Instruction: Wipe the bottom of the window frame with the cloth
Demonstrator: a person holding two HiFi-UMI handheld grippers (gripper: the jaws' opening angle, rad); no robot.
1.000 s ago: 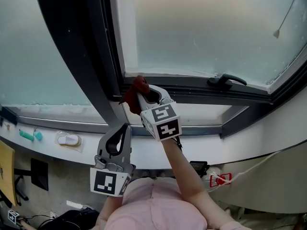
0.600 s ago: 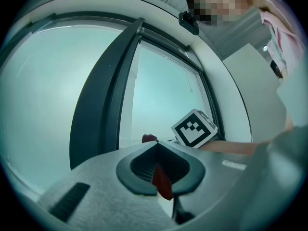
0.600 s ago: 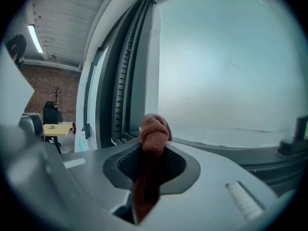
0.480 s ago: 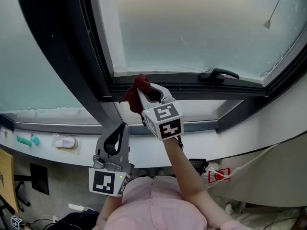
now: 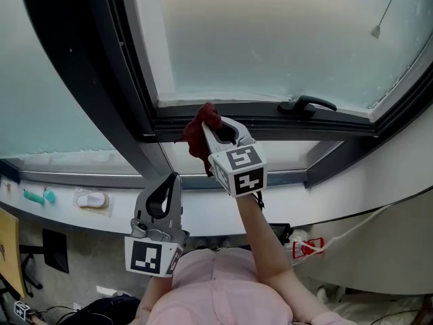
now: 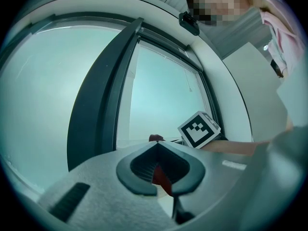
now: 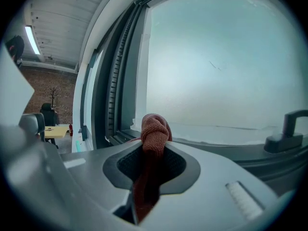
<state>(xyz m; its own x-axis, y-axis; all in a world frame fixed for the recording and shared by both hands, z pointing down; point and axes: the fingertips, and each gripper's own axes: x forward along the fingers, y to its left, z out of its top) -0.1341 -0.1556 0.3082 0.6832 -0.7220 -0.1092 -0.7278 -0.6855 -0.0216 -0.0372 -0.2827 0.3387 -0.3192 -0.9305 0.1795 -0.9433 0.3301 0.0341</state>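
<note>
Nearest the camera: left gripper (image 5: pixel 170 187) hangs low, just in front of the person's pink top (image 5: pixel 223 291). Its jaws are closed tip to tip with nothing between them; the red showing through their gap in the left gripper view is the cloth farther off. It is idle and well apart from the work. Up and farther out, right gripper (image 5: pixel 216 128) has its jaws clamped on the red cloth (image 5: pixel 202 123). A bunched knob of cloth sticks out past the tips (image 7: pixel 155 130) and a tail hangs down on the near-left side. The knob sits at the dark bottom rail of the window frame (image 5: pixel 270 123), near the rail's left end by the corner with the upright. It looks pressed onto the rail, but I can't confirm contact from these views. Key geometry: the rail's long axis runs left to right, and nearly all the unwiped length lies to the right of the cloth. My read is that the stroke should go right along the rail, using the right gripper only since it is already there. Watch the window handle (image 5: pixel 308 104), which sits on the rail well right of the cloth, in the stroke path. Farthest is the frosted pane (image 5: pixel 270 39). Count: 2 grippers, 1 cloth, 1 bottom rail, 1 handle.
</note>
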